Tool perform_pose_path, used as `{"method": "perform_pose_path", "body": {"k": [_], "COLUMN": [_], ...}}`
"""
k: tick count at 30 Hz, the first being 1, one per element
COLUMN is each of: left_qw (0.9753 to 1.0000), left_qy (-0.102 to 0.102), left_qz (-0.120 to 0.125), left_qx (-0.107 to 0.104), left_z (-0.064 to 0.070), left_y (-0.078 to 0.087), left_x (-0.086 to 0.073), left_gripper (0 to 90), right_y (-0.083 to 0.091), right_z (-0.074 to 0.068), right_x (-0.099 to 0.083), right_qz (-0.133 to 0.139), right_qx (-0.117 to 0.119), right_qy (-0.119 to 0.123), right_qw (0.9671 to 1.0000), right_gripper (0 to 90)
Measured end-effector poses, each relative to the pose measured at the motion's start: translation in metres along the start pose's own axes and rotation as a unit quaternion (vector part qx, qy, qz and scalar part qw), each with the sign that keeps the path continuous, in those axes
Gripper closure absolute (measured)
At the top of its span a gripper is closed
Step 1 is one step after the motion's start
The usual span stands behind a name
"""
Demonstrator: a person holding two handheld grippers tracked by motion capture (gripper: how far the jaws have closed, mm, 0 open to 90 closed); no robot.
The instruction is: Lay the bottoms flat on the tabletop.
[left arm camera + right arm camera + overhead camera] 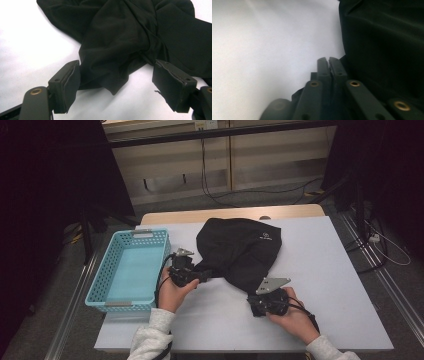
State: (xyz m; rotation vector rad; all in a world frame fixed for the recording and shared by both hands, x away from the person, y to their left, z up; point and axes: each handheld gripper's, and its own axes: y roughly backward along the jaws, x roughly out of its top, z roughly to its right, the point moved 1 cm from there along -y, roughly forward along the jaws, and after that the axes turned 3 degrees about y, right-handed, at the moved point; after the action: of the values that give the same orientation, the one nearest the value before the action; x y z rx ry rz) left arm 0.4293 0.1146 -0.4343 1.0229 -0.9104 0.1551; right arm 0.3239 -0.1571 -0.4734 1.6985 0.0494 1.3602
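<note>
A crumpled black fabric garment (240, 251) lies mid-table on the white rectangular table (325, 285). Left of it sits a light-blue perforated plastic basket (112, 272) (at the table's left edge). Two hand-held grippers flank the garment's near edge.

the black cloth garment (240, 251) looks soft and matt, its fabric smooth with loose folds and a small pale printed mark. the white table (330, 280) has a smooth, matt top with a pale wood edge at the far side. the light blue plastic basket (102, 280) is perforated and faintly glossy. the left gripper (116, 85) has matt black fingers (71, 85) with rubbery pads and brass-coloured rivets; the right gripper (328, 61) looks the same, topped by a grey metal plate.
</note>
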Motion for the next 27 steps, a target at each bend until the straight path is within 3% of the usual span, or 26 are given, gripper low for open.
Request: {"method": "perform_pose_path", "body": {"k": [7, 8, 9, 10, 11, 12, 13, 14, 15, 16, 17, 19, 21, 22, 23, 24, 25, 26, 27], "left_qw": [1.0, 1.0, 1.0, 0.9999, 0.9999, 0.9999, 0.9998, 0.9998, 0.9997, 0.9996, 0.9996, 0.9994, 0.9992, 0.9991, 0.9991, 0.9988, 0.9987, 0.9984, 0.9984], "left_qy": [-0.006, -0.005, -0.005, -0.011, -0.011, -0.009, -0.013, -0.014, -0.017, -0.02, -0.02, -0.022, -0.025, -0.026, -0.028, -0.031, -0.031, -0.034, -0.034], "left_qz": [-0.001, 0.003, 0.003, -0.001, -0.001, 0.003, 0.001, 0.002, 0.001, -0.003, -0.003, -0.002, -0.007, -0.008, -0.008, -0.015, -0.015, -0.02, -0.02], "left_qx": [-0.003, -0.005, -0.005, -0.011, -0.011, -0.014, -0.015, -0.017, -0.017, -0.02, -0.02, -0.025, -0.03, -0.032, -0.032, -0.035, -0.037, -0.042, -0.042], "left_z": [0.002, 0.004, 0.004, 0.007, 0.007, 0.009, 0.011, 0.013, 0.015, 0.018, 0.018, 0.022, 0.025, 0.027, 0.029, 0.03, 0.033, 0.036, 0.036], "left_y": [0.0, 0.0, 0.0, -0.001, -0.001, -0.001, -0.002, -0.003, -0.003, -0.004, -0.004, -0.005, -0.006, -0.008, -0.01, -0.011, -0.013, -0.016, -0.016], "left_x": [0.001, 0.002, 0.002, 0.002, 0.002, 0.003, 0.003, 0.003, 0.003, 0.003, 0.003, 0.003, 0.002, 0.002, 0.001, 0.0, -0.001, -0.002, -0.002], "left_gripper": [23.0, 22.9, 22.8, 22.7, 22.6, 22.6, 22.6, 22.6, 22.6, 22.4, 22.3, 22.3, 22.1, 22.0, 22.0, 22.0, 22.0, 22.7, 22.8], "right_y": [0.002, 0.007, 0.007, 0.011, 0.011, 0.012, 0.012, 0.009, 0.009, 0.007, 0.008, 0.011, 0.018, 0.026, 0.026, 0.033, 0.033, 0.037, 0.037], "right_z": [0.0, -0.002, -0.002, -0.008, -0.008, -0.016, -0.016, -0.021, -0.021, -0.02, -0.017, -0.014, -0.004, 0.008, 0.008, 0.018, 0.018, 0.027, 0.027], "right_x": [0.004, 0.009, 0.009, 0.014, 0.014, 0.019, 0.019, 0.021, 0.021, 0.02, 0.019, 0.018, 0.017, 0.014, 0.014, 0.01, 0.01, 0.004, 0.004], "right_qz": [0.015, 0.036, 0.036, 0.053, 0.053, 0.065, 0.065, 0.068, 0.068, 0.057, 0.056, 0.061, 0.073, 0.078, 0.078, 0.08, 0.08, 0.079, 0.079], "right_qx": [0.014, 0.027, 0.027, 0.048, 0.048, 0.074, 0.074, 0.088, 0.088, 0.064, 0.051, 0.049, 0.024, 0.004, 0.004, -0.021, -0.021, -0.043, -0.043], "right_qy": [-0.011, -0.017, -0.017, -0.021, -0.021, -0.015, -0.015, -0.026, -0.026, -0.018, -0.021, -0.028, -0.043, -0.055, -0.055, -0.065, -0.065, -0.076, -0.076], "right_qw": [0.9997, 0.9988, 0.9988, 0.9972, 0.9972, 0.995, 0.995, 0.9934, 0.9934, 0.9961, 0.9969, 0.9966, 0.9961, 0.9954, 0.9954, 0.9944, 0.9944, 0.993, 0.993], "right_gripper": [90.0, 90.0, 90.0, 90.0, 90.0, 89.7, 89.7, 81.8, 81.8, 67.5, 66.0, 65.3, 59.4, 58.1, 58.1, 56.1, 56.1, 55.3, 55.3]}}
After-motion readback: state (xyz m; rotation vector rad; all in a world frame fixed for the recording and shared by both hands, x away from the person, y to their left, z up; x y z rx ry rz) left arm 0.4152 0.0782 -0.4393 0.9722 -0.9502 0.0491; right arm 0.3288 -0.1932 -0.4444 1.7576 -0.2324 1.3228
